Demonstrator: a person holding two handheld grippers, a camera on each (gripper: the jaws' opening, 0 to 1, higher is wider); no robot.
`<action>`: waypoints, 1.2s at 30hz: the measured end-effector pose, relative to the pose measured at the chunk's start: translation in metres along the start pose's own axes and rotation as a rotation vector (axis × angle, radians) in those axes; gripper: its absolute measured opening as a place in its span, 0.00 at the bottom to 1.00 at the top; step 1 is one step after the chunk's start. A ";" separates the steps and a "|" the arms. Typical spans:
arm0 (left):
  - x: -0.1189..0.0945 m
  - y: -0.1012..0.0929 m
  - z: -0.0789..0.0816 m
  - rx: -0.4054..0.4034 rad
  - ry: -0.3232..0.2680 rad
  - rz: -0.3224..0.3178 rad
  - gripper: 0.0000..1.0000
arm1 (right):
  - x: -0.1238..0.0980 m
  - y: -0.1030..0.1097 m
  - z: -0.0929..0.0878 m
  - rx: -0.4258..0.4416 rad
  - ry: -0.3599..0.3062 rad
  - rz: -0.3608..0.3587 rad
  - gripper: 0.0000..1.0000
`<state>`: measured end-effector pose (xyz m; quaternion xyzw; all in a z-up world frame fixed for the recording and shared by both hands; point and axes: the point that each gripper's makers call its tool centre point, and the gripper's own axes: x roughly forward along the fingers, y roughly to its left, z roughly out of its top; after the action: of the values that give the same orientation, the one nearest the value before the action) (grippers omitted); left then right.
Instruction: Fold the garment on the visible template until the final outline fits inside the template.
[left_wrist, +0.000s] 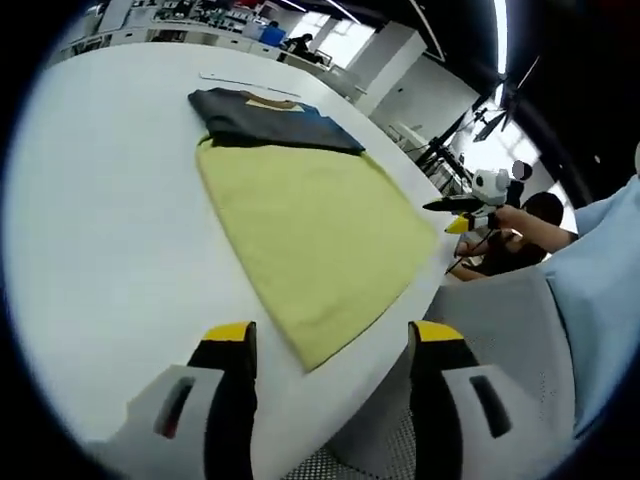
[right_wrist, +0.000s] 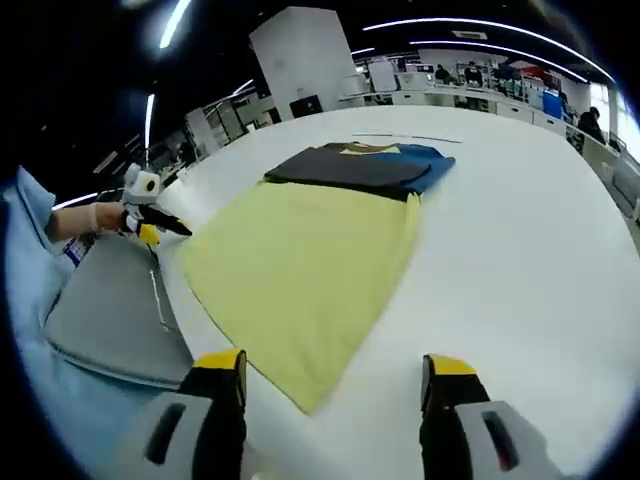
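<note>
A yellow-green template sheet lies flat on the white table, one corner reaching the near table edge. A folded dark grey and blue garment with a tan collar rests across the template's far end. In the right gripper view the same garment tops the template, its blue part sticking out at the right. My left gripper hovers open over the template's near corner, holding nothing. My right gripper is open and empty too. Each gripper appears in the other's view, off the table edge: right gripper, left gripper.
A grey chair seat sits against the near table edge, beside a person's light blue sleeve. A thin strip lies on the table beyond the garment. Desks and people stand far behind. Bare white table flanks the template.
</note>
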<state>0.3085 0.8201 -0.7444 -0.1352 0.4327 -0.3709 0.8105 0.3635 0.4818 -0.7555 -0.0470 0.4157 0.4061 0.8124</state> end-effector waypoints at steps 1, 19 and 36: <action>0.000 0.001 -0.001 -0.001 0.004 0.003 0.51 | -0.001 0.001 -0.004 0.000 0.013 0.005 0.65; -0.003 0.005 -0.017 -0.166 0.007 -0.003 0.25 | -0.008 0.009 -0.022 0.078 0.043 0.041 0.34; -0.002 0.017 -0.019 -0.345 -0.034 -0.026 0.09 | 0.006 0.016 -0.022 0.219 0.034 0.080 0.03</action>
<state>0.3012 0.8354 -0.7634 -0.2841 0.4746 -0.2991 0.7776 0.3401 0.4870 -0.7698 0.0518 0.4729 0.3893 0.7887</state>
